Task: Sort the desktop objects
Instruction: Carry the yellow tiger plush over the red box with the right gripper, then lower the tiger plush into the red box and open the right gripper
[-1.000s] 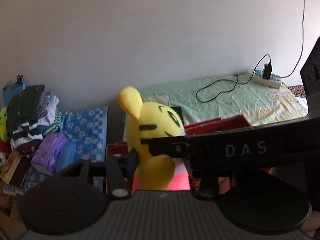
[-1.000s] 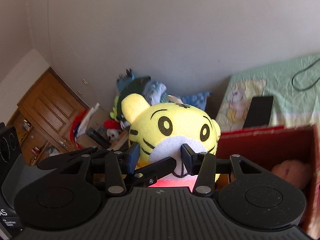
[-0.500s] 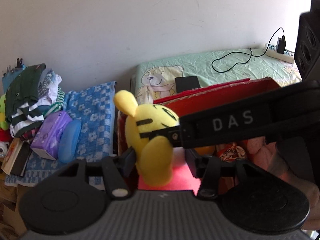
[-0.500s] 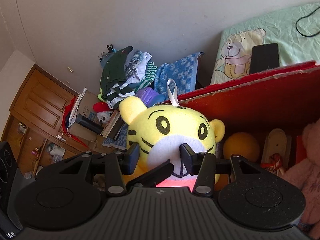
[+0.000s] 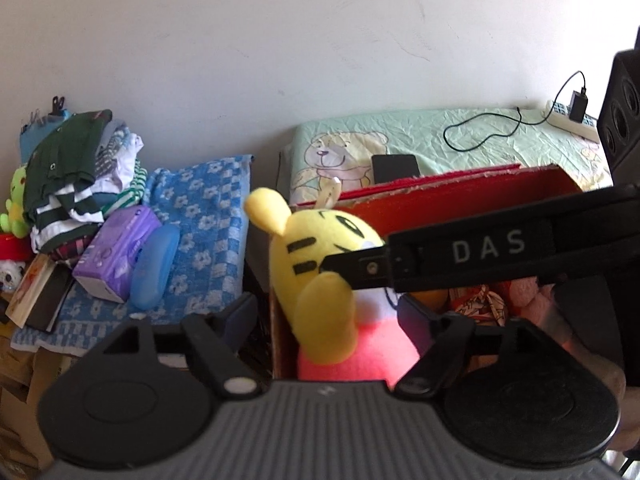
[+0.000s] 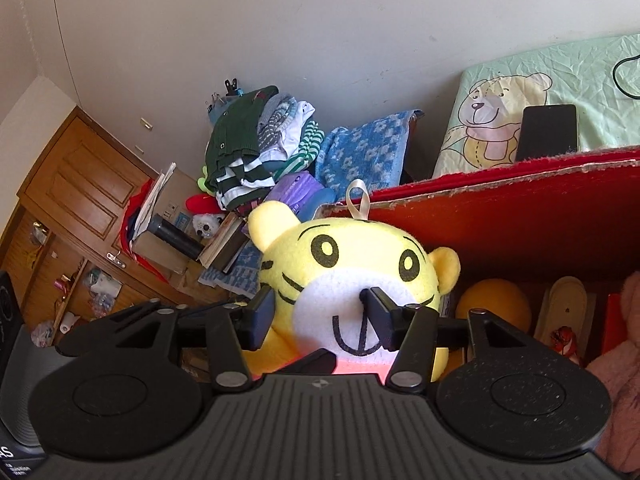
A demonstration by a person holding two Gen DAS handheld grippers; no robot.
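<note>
Since the earlier frames the tiger (image 6: 352, 280) has been lowered into the red box (image 6: 520, 220), low at frame centre, beside an orange ball (image 6: 494, 300). Both tools' jaws have just been opening: the left tool (image 5: 324, 316) is spread clear of the plush; the right tool (image 6: 320, 314) straddles its muzzle, contact uncertain. A phone (image 6: 548, 132) lies at upper right.

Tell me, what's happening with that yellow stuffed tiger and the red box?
A person with a gripper in each hand is putting the yellow tiger plush into the red box, beside an orange ball and a pink plush. The left gripper has just opened off it. The right gripper has also been opening, jaws still at the face.
</note>
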